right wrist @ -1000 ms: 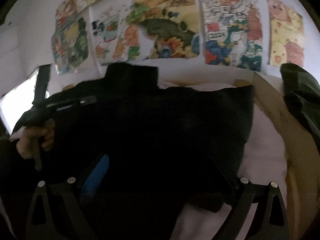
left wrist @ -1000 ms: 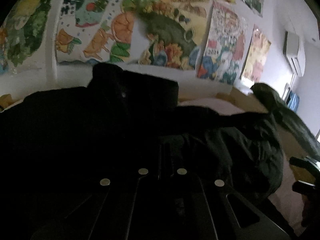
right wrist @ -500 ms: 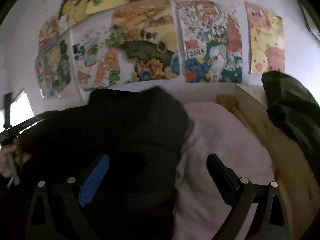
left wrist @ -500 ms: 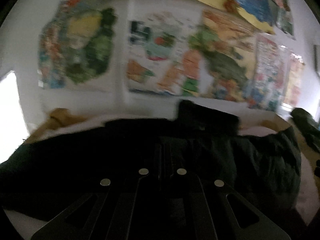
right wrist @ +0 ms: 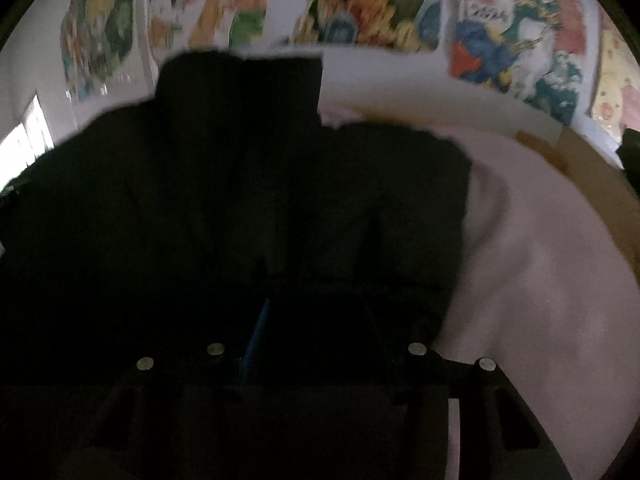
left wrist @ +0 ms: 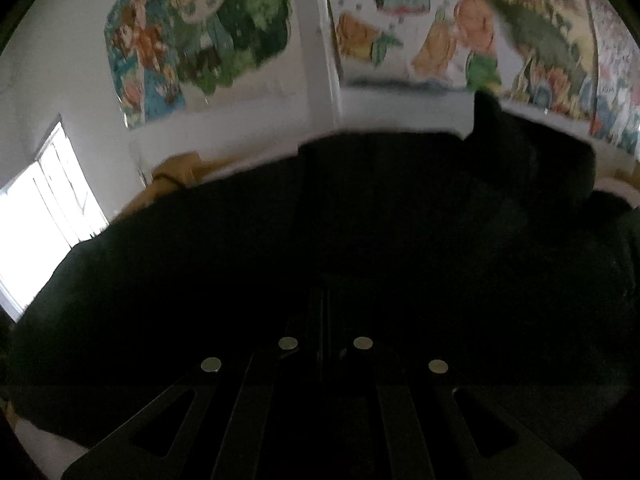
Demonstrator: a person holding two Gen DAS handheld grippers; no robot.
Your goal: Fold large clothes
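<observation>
Colourful posters [left wrist: 208, 36] cover the wall beside a window [left wrist: 44, 208].

We could not read any words or numbers. The posters [right wrist: 516, 36] on the wall [left wrist: 80, 60] had bright cartoon drawings, but they were too blurry, and any writing on them was just smudges. The black garment [right wrist: 240, 184] below the posters showed no label.

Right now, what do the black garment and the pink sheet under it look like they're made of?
Black garment: seems a thick, matte woven or padded fabric, no sheen, holding bulky folds; too dark to be sure. Pink sheet: soft matte cloth, probably cotton or fleece, lying in broad, gentle wrinkles.
</observation>
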